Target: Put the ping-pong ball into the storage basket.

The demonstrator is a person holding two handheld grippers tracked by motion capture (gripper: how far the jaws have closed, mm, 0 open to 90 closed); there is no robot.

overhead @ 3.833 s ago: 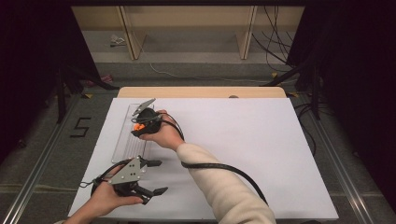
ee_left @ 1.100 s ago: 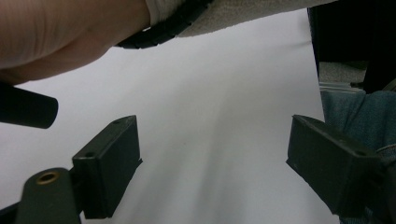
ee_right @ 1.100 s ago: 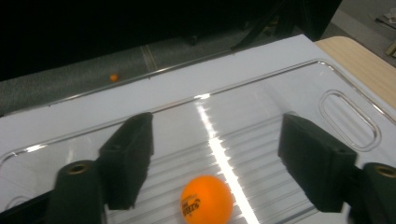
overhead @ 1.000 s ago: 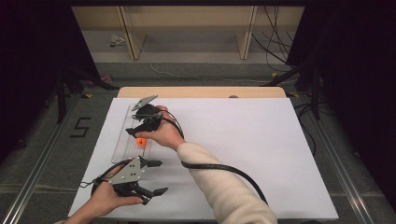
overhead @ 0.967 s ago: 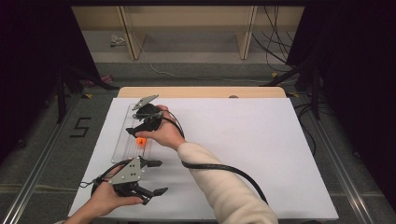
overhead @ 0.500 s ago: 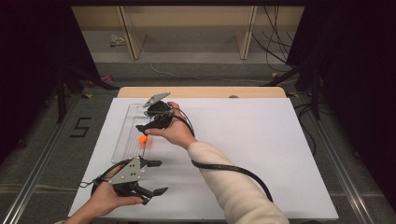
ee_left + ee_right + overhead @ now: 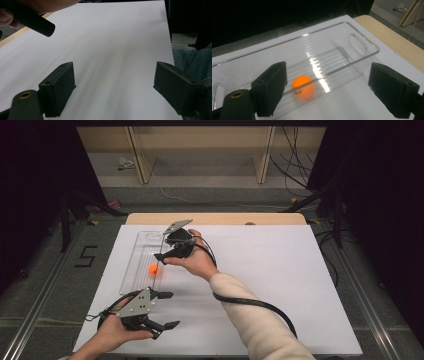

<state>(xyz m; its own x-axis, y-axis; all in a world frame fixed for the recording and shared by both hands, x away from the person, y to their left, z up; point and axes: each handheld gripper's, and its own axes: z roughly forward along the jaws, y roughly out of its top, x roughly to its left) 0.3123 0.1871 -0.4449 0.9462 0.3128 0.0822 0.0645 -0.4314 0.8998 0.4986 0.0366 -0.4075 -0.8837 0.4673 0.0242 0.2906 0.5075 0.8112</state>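
Note:
An orange ball (image 7: 153, 269) lies loose inside a clear plastic tray (image 7: 131, 270) at the left of the white table. In the right gripper view the ball (image 7: 303, 86) rests on the tray's ribbed floor, below and between the jaws, untouched. My right gripper (image 7: 161, 248) hovers open over the tray's right rim (image 7: 365, 40), jaws wide apart (image 7: 329, 78). My left gripper (image 7: 172, 310) sits low near the table's front left, open, with bare white sheet between its jaws (image 7: 113, 80).
The white sheet (image 7: 280, 280) covers the table, with a wooden strip (image 7: 220, 218) along the far edge. The right gripper's black cable (image 7: 250, 302) loops across the middle. Dark floor, rails and shelving surround the table.
The right gripper held the orange ball over the tray, opened and let it drop in, then drew back to the right and upward. The left gripper stayed put.

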